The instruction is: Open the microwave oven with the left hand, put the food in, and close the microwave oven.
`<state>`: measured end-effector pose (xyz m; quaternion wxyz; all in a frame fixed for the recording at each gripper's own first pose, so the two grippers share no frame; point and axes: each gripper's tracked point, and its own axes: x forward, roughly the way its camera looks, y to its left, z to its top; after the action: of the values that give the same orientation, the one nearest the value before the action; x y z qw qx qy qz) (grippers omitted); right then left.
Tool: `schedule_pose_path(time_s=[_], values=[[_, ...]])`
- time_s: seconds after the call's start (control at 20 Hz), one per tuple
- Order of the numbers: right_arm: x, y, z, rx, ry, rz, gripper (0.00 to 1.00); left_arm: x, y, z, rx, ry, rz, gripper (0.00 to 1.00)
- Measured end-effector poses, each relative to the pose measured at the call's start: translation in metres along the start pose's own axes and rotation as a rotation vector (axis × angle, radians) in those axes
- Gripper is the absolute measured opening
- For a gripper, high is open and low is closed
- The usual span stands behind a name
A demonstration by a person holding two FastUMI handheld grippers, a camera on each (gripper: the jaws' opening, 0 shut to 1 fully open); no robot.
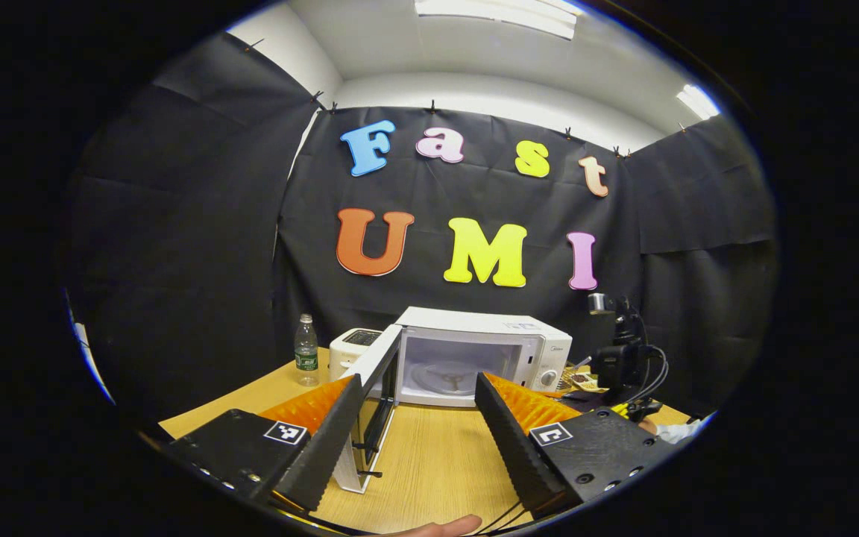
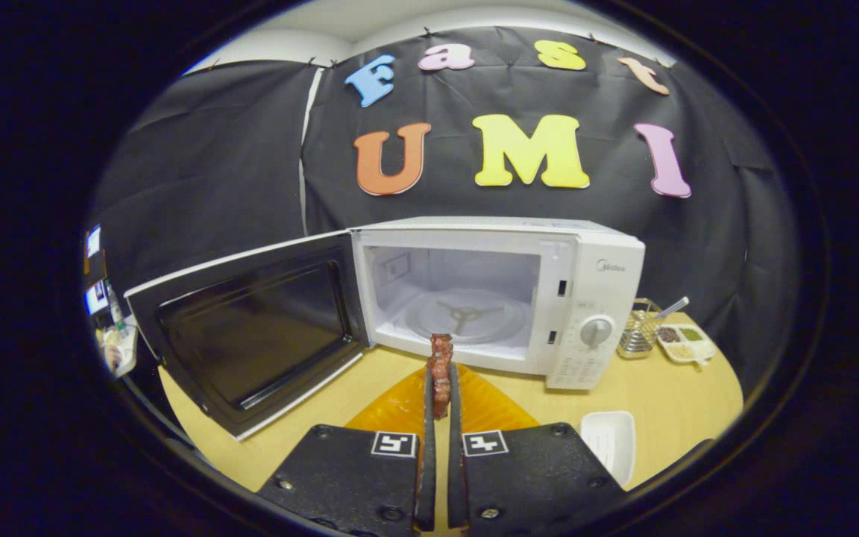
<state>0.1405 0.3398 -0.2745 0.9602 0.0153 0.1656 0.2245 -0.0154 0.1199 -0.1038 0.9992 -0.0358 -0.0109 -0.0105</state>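
Here wooden table [image 2: 668, 403] — open microwave [image 2: 504, 291], black-draped booth.

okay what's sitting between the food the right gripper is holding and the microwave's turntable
Nothing. In the right gripper view, the right gripper pinches the food just before the open microwave; bare table and the cavity's sill lead to the turntable.

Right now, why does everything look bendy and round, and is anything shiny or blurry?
Left gripper view: the fisheye lens bows the table edge, and ceiling lights glare white. Right gripper view: the microwave bulges, its open door glass looks dark and faintly shiny, and the food in the right hand-held gripper stays fairly sharp.
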Motion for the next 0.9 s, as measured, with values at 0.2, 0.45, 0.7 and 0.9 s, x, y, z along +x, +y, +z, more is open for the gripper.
schedule_pose_path(time_s=[0.2, 0.45, 0.7, 0.9], values=[[0.048, 0.015, 0.020, 0.250, -0.066, -0.022, 0.10, 0.002, 0.013, 0.003, 0.015, -0.007, 0.018, 0.93], [0.115, -0.010, 0.041, 0.761, -0.200, -0.121, 0.10, 0.003, 0.016, 0.001, 0.004, 0.017, 0.002, 0.92], [0.182, -0.034, 0.026, 0.975, -0.200, -0.242, 0.10, 0.007, 0.031, 0.000, 0.004, 0.019, 0.007, 0.93], [0.219, -0.035, 0.017, 1.076, -0.187, -0.300, 0.10, 0.013, 0.040, -0.009, -0.005, 0.043, 0.015, 0.92]])
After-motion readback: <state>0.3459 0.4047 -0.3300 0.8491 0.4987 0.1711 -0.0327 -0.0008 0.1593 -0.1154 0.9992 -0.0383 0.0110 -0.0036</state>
